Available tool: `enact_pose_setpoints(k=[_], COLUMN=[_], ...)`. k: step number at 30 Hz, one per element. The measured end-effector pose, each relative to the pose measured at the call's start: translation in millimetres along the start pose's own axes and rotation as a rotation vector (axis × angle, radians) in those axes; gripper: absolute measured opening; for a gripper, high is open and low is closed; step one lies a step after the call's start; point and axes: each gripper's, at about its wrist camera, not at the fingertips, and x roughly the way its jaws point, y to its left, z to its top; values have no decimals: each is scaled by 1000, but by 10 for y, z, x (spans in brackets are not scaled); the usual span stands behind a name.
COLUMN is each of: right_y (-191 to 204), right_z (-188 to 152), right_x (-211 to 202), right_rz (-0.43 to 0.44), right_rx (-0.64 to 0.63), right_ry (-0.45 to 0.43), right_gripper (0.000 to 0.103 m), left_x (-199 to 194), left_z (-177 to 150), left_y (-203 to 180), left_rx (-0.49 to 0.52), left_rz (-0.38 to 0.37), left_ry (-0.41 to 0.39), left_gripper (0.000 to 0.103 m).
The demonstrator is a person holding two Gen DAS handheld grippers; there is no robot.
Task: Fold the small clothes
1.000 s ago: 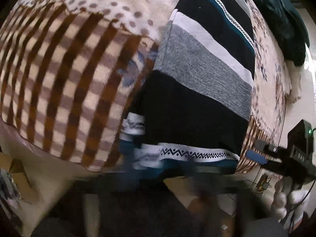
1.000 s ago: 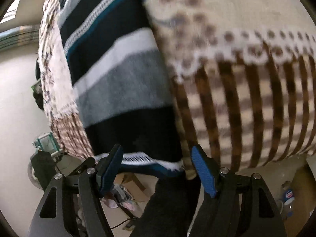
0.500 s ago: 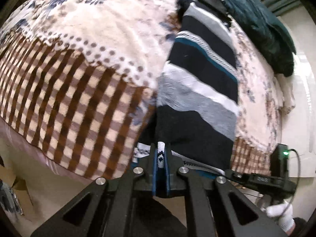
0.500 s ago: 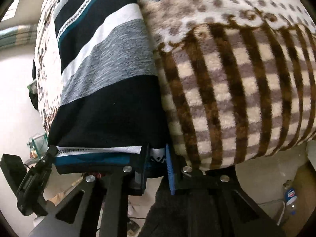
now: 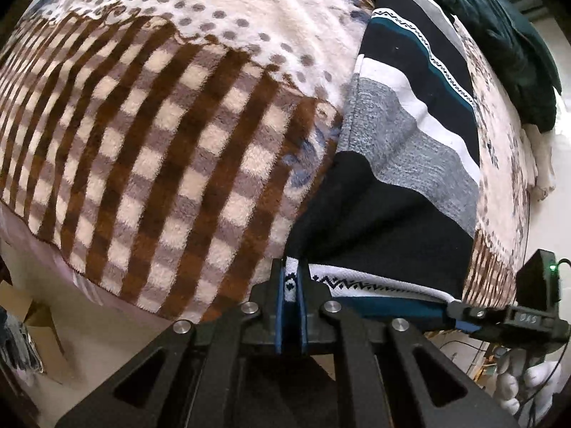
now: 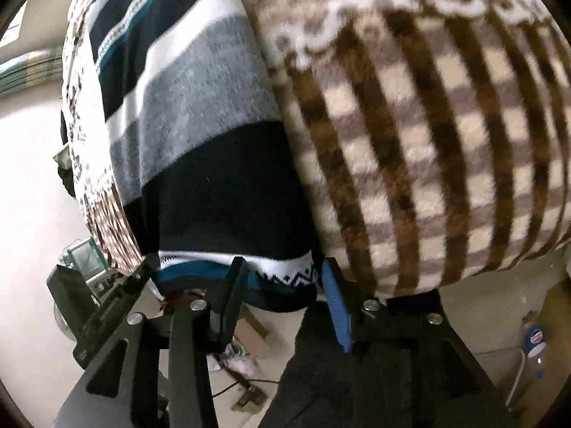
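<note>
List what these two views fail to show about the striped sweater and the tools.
- Sweater top: left view, cut off by the upper edge.
- Right tool contact with the hem: right view, motion blur.
- Right tool tips: left view, hidden behind the hem.

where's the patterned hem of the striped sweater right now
In both wrist views the hem hangs over the near edge of the checked blanket; the left gripper pinches one corner, and the other sits between the right gripper's fingers.

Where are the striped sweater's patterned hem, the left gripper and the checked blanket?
patterned hem [image 5: 360, 283]: left wrist view, on the white zigzag band.
left gripper [image 5: 291, 278]: left wrist view, between the blue pads clamped on the hem's corner.
checked blanket [image 5: 150, 164]: left wrist view, on its brown-and-cream checks.
</note>
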Motion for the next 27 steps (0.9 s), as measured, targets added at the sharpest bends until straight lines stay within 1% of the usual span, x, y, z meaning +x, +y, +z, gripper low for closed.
enact_pose_setpoints(k=[1, 2, 3, 4, 6, 7, 8, 9, 10, 11, 12, 14, 15, 16, 17, 18, 19, 20, 21, 22, 23, 24, 25, 26, 27], right_y=[0, 1, -20, -29, 4, 40, 58, 72, 74, 71, 59, 29, 3, -27, -61, -90, -104, -122, -152, -173, -182, -182, -169, -159, -146], right_z=[-16, -43, -62, -80, -103, -109, -108, -116, -119, -123, -117, -74, -50, -24, 11, 47, 82, 106, 137, 148, 164, 172, 161, 154, 135], right_x=[37, 56, 77, 101, 96, 76, 49, 2, -32, -106, -157, -186, -167, -150, -99, -55, -2, 31, 76, 121, 142, 155, 159, 164, 175], right_rz=[-1, 0, -20, -24, -14, -16, -18, -1, 22, 39, 40, 13, 13, 24, 53, 69, 77, 78, 97, 114, 130, 161, 177, 188, 217], right_rx=[0, 6, 22, 37, 21, -2, -18, -21, -17, -13, -16, -8, 4, 16, 31, 33, 27, 25, 26, 28, 31, 36, 36, 37, 39], right_ry=[-1, -18, -36, -36, -40, -32, -22, -21, -29, -59, -81, -109, -108, -104, -97, -94, -89, -88, -97, -106, -113, -127, -134, -135, -121], right_gripper=[46, 32, 24, 23, 23, 25, 33, 37, 51, 64, 67, 67, 67, 67, 67, 67, 67, 67, 67, 67, 67, 66, 60, 38, 28], left_x=[4, -2, 0, -12, -79, -130, -189, -242, -259, -244, -201, -76, 20, 124, 202, 231, 270, 278, 280, 270, 257, 250, 236, 199, 168], left_z=[2, 9, 29, 49, 62, 62, 59, 55, 58, 69, 86, 126, 153, 183, 204, 209, 226, 240, 238, 222, 205, 177, 160, 125, 103], left_y=[9, 38, 93, 166, 300, 357, 415, 457, 473, 471, 450, 372, 321, 268, 211, 167, 127, 91, 52, 11, -22, -43, -39, -21, -24], left_rx=[6, 4, -13, -44, -99, -120, -141, -153, -151, -137, -115, -67, -45, -26, -13, -4, 8, 15, 28, 52, 73, 94, 95, 92, 92], left_rz=[-1, -6, -22, -59, -113, -158, -205, -232, -253, -273, -275, -276, -285, -286, -281, -283, -269, -251, -238, -230, -217, -199, -211, -224, -225], left_ry=[0, 3, 10, 16, 5, -10, -32, -54, -63, -59, -50, -27, -8, 19, 32, 36, 36, 32, 22, 6, -4, -9, -13, -21, -33], left_gripper=[5, 9, 9, 10, 29, 49, 65, 68, 70, 70, 70, 70, 70, 70, 70, 70, 70, 68, 68, 64, 47, 35, 16, 12, 11])
